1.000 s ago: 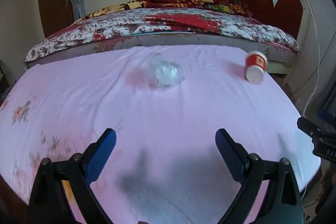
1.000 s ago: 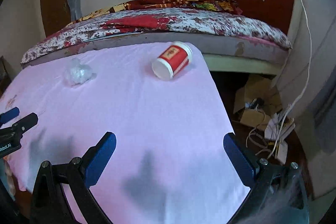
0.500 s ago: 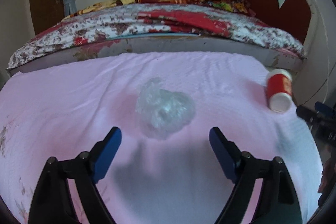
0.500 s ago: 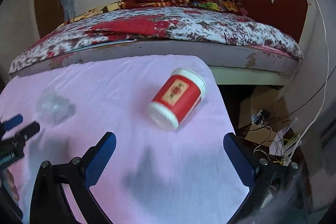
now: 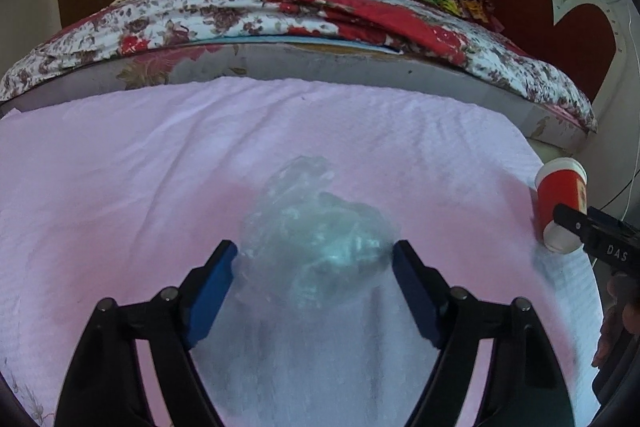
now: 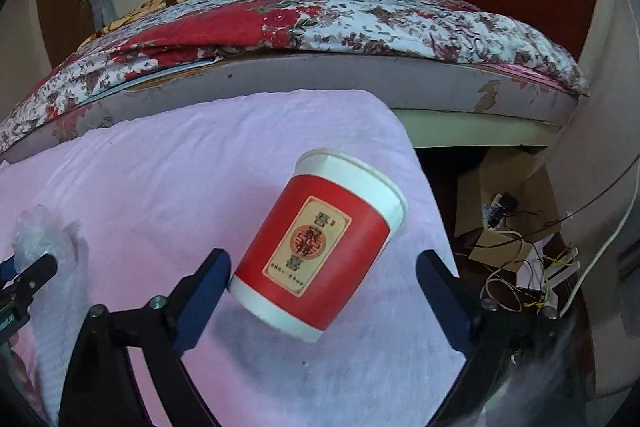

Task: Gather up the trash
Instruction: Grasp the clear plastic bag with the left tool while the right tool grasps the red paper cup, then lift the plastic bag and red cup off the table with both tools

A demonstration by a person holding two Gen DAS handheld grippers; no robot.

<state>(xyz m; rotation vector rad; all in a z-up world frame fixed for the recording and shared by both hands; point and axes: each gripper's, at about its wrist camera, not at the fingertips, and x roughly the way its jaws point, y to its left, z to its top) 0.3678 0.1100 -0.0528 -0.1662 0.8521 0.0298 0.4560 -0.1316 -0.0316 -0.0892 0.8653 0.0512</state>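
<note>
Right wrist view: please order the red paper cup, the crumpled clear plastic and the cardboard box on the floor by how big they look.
1. red paper cup, by far the largest, though it lies closest to the camera.
2. cardboard box and crumpled clear plastic: they look alike in size; the box lies farther off and the plastic is partly hidden, so I leave them unranked.
</note>
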